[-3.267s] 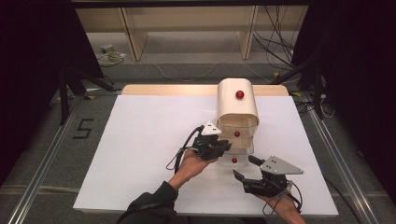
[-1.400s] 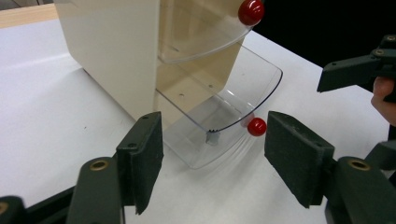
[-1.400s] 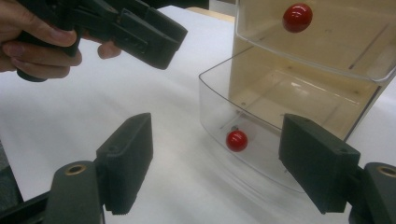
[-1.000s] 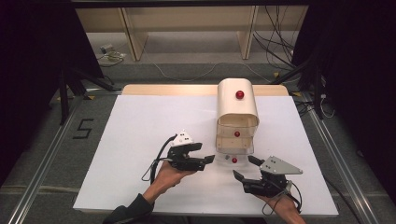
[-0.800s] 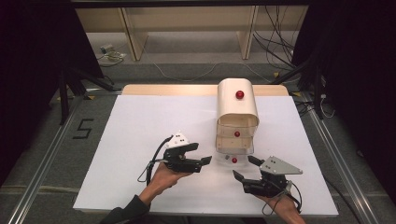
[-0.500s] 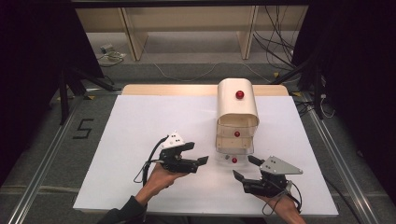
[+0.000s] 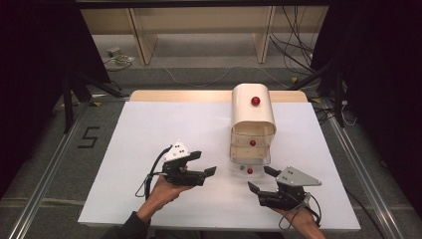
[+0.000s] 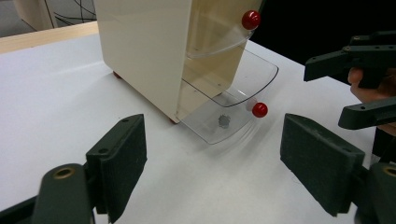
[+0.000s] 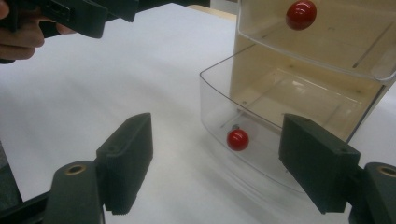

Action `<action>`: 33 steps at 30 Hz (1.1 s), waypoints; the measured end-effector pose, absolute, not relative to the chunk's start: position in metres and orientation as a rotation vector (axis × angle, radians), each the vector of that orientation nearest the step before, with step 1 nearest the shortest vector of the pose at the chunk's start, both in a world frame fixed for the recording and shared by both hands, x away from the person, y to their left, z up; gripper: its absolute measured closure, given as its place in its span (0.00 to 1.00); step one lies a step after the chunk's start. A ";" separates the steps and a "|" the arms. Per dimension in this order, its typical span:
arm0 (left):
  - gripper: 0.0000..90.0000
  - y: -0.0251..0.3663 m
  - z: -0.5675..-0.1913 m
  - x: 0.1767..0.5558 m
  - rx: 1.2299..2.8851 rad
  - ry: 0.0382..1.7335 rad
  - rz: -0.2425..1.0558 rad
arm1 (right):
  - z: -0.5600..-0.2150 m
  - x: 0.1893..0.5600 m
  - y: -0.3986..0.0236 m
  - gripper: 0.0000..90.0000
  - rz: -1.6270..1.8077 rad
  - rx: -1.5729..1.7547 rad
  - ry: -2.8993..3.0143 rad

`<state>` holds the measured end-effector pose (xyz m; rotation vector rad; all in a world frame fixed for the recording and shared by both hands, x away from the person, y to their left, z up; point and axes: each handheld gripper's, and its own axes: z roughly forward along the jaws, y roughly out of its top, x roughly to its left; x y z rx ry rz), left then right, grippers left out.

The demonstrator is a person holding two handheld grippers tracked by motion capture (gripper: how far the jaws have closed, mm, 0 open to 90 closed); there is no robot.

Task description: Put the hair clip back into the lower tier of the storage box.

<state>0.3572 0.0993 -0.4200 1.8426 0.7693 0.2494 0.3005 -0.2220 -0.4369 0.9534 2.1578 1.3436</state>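
Clear plastic drawer (image 7: pixel 250 168), light and slick, wants gripping by its red knob (image 7: pixel 250 171); both tools (image 7: pixel 211 172) (image 7: pixel 259 179) gape empty at six o'clock.

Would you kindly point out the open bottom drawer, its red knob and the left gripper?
bottom drawer (image 8: pixel 212 122), left gripper view, clear floor.
red knob (image 9: pixel 237 139), right gripper view, ball's middle.
left gripper (image 7: pixel 205 164), high view, between the fingertips.

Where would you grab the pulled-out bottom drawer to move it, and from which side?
Probably by the red knob on the clear front of the bottom drawer, coming from the front, the person's side. The knob juts out free above the table, while the curved wall offers the jaws little to pinch.
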 end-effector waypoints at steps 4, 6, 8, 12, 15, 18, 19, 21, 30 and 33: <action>0.25 0.104 -0.421 0.355 1.840 0.777 0.255 | -0.437 0.301 -0.222 0.30 1.346 0.950 2.158; 0.25 0.107 -0.422 0.355 1.838 0.779 0.256 | -0.437 0.301 -0.222 0.30 1.346 0.951 2.158; 0.25 0.109 -0.422 0.354 1.838 0.783 0.256 | -0.438 0.302 -0.222 0.30 1.347 0.948 2.159; 0.25 0.116 -0.421 0.351 1.829 0.784 0.265 | -0.438 0.302 -0.222 0.30 1.347 0.949 2.159; 0.25 0.120 -0.421 0.350 1.827 0.787 0.272 | -0.438 0.301 -0.222 0.30 1.348 0.950 2.159; 0.25 0.123 -0.422 0.349 1.826 0.789 0.274 | -0.438 0.302 -0.222 0.30 1.345 0.949 2.161; 0.25 0.123 -0.422 0.348 1.823 0.793 0.275 | -0.438 0.302 -0.223 0.30 1.347 0.951 2.161; 0.25 0.125 -0.422 0.347 1.824 0.788 0.278 | -0.438 0.302 -0.223 0.30 1.343 0.951 2.161; 0.25 0.133 -0.420 0.342 1.811 0.790 0.294 | -0.438 0.302 -0.223 0.30 1.346 0.952 2.165; 0.25 0.135 -0.420 0.342 1.815 0.792 0.290 | -0.439 0.302 -0.223 0.30 1.343 0.957 2.169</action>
